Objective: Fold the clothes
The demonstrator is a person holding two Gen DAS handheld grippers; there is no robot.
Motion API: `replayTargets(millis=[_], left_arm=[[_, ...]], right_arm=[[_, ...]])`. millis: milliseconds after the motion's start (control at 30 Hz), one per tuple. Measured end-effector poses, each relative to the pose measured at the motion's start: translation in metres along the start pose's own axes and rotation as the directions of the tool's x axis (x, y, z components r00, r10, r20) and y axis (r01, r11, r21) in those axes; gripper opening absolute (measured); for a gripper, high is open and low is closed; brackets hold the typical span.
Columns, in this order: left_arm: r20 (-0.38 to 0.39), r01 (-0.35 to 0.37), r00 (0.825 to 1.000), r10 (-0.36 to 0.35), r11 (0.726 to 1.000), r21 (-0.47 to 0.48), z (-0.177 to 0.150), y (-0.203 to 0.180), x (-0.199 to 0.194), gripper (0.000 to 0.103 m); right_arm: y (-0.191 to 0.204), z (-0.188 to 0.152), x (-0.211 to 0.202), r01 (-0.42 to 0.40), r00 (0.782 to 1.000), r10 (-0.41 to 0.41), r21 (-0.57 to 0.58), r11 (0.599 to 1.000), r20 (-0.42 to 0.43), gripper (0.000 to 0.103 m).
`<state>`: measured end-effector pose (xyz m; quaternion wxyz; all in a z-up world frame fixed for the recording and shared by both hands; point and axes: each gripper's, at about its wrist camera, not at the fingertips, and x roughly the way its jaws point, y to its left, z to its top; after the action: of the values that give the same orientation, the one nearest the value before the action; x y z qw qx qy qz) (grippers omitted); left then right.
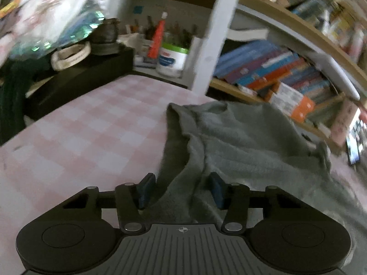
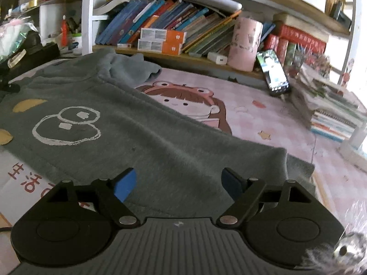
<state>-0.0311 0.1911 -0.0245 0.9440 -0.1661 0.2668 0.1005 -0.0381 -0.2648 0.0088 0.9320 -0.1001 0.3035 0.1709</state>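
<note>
Two grippers in view, one per wrist camera, both over a grey sweatshirt (image 2: 146, 137) lying on the bench (image 1: 75, 123), which has a pink checked cover with a cartoon girl print.

Left gripper (image 1: 181, 189): fingers (image 1: 144, 190) part-way apart, straddling a raised ridge of the grey fabric near its edge. Fabric sits between the blue pads, but gaps show on both sides, so not clamped — released, with cloth between.

Right gripper (image 2: 179, 184): fingers (image 2: 125, 184) spread wide, hovering low over the sweatshirt near its near edge. Nothing pinched; the cloth lies flat under them.

Sweatshirt: spread mostly flat across the bench, white outline drawing (image 2: 66, 126) and yellow patches on the upper face. A bunched lighter-grey part (image 2: 135, 67) sits at the far end by the shelf. The right-hand edge looks folded over; a second layer shows beneath at the corner.

Behind the bench: bookshelf (image 2: 174, 23) packed with books, a pink cylinder (image 2: 245, 45), and a phone (image 2: 273, 72) leaning upright with its screen lit. Stack of books (image 2: 332, 112) at right on the bench.
</note>
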Motion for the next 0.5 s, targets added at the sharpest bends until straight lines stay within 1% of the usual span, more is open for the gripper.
replayTargets(millis=[33, 167, 233, 267, 500], left_arm=[[-0.006, 0.01, 1.0, -0.01, 1.0, 0.015, 0.001, 0.002, 0.0, 0.045], [-0.028, 0.046, 0.999, -0.044, 0.997, 0.061, 0.004, 0.01, 0.002, 0.035], [-0.031, 0.048, 0.998, -0.046, 0.996, 0.072, 0.006, 0.013, 0.003, 0.027], [-0.032, 0.048, 0.998, -0.046, 0.996, 0.076, 0.006, 0.014, 0.003, 0.027], [0.014, -0.052, 0.999, 0.052, 0.998, 0.028, 0.015, 0.032, 0.003, 0.025]], right_arm=[[0.0, 0.0, 0.002, -0.006, 1.0, 0.006, 0.008, 1.0, -0.003, 0.08], [0.003, 0.001, 0.009, -0.027, 1.0, 0.027, 0.026, 0.999, -0.013, 0.081], [0.006, 0.002, 0.012, -0.037, 0.999, 0.037, 0.031, 0.999, -0.012, 0.081], [0.008, 0.003, 0.013, -0.044, 0.999, 0.044, 0.032, 0.999, -0.011, 0.081], [0.02, 0.008, 0.017, -0.089, 0.996, 0.089, 0.006, 0.996, -0.007, 0.082]])
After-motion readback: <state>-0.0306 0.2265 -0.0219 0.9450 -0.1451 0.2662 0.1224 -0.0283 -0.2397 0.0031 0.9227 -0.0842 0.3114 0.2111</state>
